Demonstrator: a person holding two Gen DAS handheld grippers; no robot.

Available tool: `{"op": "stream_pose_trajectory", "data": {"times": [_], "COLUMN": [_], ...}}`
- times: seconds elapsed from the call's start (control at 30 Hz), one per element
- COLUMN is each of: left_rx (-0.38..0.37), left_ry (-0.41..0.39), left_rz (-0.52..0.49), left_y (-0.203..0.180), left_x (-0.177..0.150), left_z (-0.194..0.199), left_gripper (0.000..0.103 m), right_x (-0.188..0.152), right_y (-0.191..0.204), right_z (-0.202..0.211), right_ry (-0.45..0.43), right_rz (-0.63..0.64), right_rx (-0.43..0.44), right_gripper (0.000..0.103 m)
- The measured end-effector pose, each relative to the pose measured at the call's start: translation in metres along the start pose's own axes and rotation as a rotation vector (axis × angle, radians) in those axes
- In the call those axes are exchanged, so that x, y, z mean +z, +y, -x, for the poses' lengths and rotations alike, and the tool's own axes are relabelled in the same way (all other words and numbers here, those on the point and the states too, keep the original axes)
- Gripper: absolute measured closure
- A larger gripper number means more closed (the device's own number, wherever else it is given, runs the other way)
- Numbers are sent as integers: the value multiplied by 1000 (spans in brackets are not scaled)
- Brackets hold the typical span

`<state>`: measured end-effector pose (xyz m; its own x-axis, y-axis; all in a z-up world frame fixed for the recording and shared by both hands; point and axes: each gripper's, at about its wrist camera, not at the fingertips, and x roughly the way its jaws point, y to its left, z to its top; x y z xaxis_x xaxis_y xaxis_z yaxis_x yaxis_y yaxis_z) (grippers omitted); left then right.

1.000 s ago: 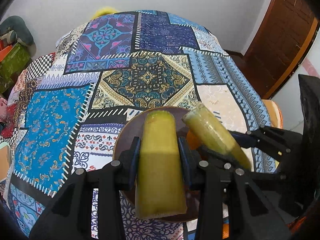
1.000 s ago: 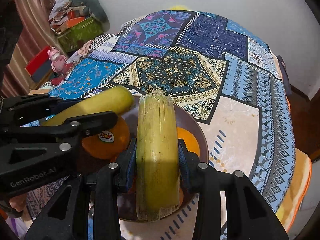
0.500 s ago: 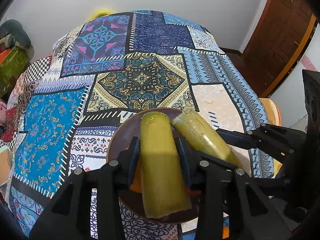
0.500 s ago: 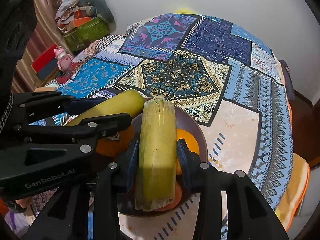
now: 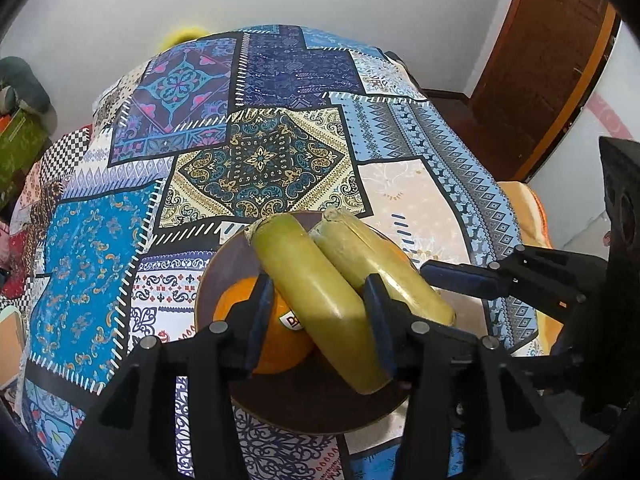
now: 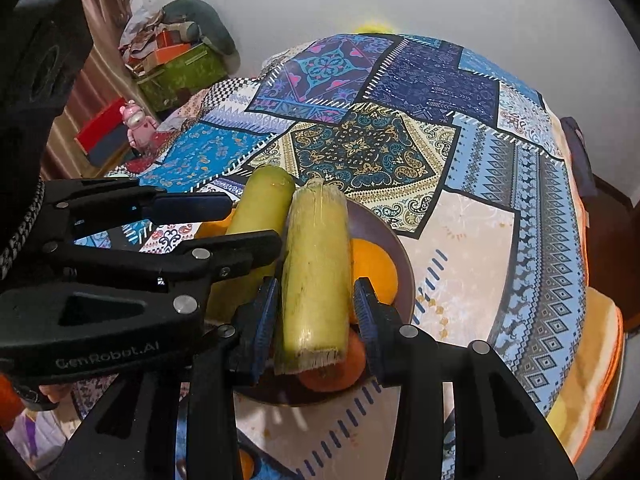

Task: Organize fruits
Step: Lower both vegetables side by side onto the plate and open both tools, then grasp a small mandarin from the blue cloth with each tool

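Note:
A round brown plate (image 5: 316, 408) (image 6: 404, 248) sits on the patterned cloth and holds oranges (image 5: 276, 336) (image 6: 374, 268). Two yellow-green stalk pieces lie side by side on the oranges. My left gripper (image 5: 318, 320) stands around the left piece (image 5: 316, 300); its jaws have spread and the piece rests tilted on the orange with the Dole sticker. My right gripper (image 6: 316, 304) stands around the right piece (image 6: 316, 264) (image 5: 384, 268), with a thin gap at each pad. The left piece also shows in the right wrist view (image 6: 260, 208), beside the left gripper's fingers (image 6: 192, 204).
The patchwork tablecloth (image 5: 260, 160) covers a round table that drops away at its edges. A wooden door (image 5: 552, 60) is at the right. Boxes and cushions (image 6: 180, 64) and a pink toy (image 6: 138, 124) lie on the floor at the left.
Both grippers lowered their stalk pieces onto the oranges in the plate and brought them together. Both sets of jaws have opened, and the left piece has tilted.

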<state>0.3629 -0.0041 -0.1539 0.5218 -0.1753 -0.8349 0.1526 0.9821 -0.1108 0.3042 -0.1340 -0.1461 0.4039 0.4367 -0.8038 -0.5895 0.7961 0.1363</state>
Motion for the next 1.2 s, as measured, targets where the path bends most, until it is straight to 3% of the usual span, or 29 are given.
{"op": "stream_pose_trajectory", "data": {"times": [0.53,0.73,1.03,1.2], "left_rx": [14,8,6,-19], "left_ry": [-79,-122,-152,-121], "left_rz": [10,15,9,13], "left_y": [3,-1,-13,-23], "left_x": [-17,-31,-66,-90], "left_z": [56,86,117,116], "left_gripper": [54,48,40,40], "right_x": [-9,-21,-55,-78], "right_y": [1,13,24,24], "right_z": [50,77,108,111], "right_ry": [-99,-146,-196,-176], "right_rz": [-43,-40,-80,-112], "right_rx": [-17,-45,-79,-91], "right_gripper": [66,65,45,44]}}
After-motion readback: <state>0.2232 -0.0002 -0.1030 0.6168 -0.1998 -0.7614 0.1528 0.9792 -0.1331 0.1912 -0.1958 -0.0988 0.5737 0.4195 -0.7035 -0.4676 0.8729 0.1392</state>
